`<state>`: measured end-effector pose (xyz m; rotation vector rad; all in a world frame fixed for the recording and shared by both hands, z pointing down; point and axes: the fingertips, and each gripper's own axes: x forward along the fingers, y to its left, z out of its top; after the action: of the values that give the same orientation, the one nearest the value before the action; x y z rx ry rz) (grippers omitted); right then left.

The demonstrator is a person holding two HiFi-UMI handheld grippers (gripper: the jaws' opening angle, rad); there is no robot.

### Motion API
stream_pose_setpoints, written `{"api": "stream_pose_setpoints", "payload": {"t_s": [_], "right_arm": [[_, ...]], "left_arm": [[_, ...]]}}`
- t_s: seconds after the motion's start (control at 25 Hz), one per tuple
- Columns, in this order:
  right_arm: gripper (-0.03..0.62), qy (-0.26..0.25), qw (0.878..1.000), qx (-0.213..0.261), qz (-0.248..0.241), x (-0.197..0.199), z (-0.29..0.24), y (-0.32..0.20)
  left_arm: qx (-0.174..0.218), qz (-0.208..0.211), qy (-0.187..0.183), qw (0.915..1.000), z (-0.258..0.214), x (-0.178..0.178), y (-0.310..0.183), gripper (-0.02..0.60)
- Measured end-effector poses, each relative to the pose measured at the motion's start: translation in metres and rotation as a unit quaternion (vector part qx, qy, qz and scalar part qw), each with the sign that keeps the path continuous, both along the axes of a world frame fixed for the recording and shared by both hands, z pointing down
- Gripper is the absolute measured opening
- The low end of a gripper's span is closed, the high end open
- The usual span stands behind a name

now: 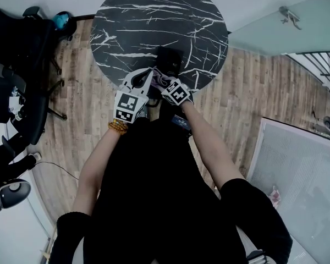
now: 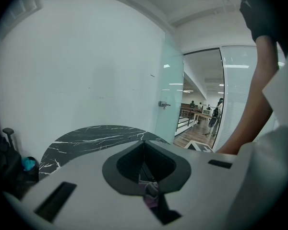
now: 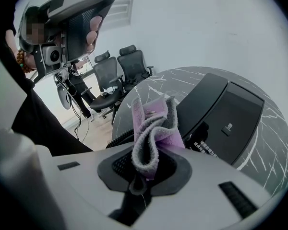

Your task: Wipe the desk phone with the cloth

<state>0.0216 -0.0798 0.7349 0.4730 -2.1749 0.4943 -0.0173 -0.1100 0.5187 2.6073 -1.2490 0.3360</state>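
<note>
Desk phone (image 1: pixel 169 58) w/ front half out of sight in head view; bkgd people (image 2: pixel 216 115) too small, blurry.

A black short-sleeved top (image 1: pixel 165 202) fills the lower middle of the head view. A bracelet of amber beads (image 1: pixel 118 126) circles the left wrist. The left gripper (image 2: pixel 144 143) and right gripper (image 3: pixel 145 151) have pale grey shells, dark pads and black-and-white marker cubes (image 1: pixel 128 106).
</note>
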Motion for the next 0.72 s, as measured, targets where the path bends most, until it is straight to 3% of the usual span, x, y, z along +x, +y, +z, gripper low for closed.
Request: {"api": "stream_pose_setpoints", "payload": {"t_s": [0.44, 0.56, 0.72], "right_arm": [[0.055, 0.003, 0.999, -0.015, -0.028, -0.001, -0.001, 0.007], [0.055, 0.001, 0.998, 0.018, -0.068, -0.003, -0.011, 0.006], [0.055, -0.041, 0.992, 0.067, -0.094, -0.009, -0.049, -0.005]], "left_arm": [[-0.007, 0.0, 0.001, 1.0, 0.005, 0.003, 0.002, 0.014], [-0.006, -0.003, 0.003, 1.0, 0.004, 0.002, 0.0, 0.014], [-0.01, -0.005, 0.004, 0.9999, 0.006, 0.001, 0.0, 0.014]]}}
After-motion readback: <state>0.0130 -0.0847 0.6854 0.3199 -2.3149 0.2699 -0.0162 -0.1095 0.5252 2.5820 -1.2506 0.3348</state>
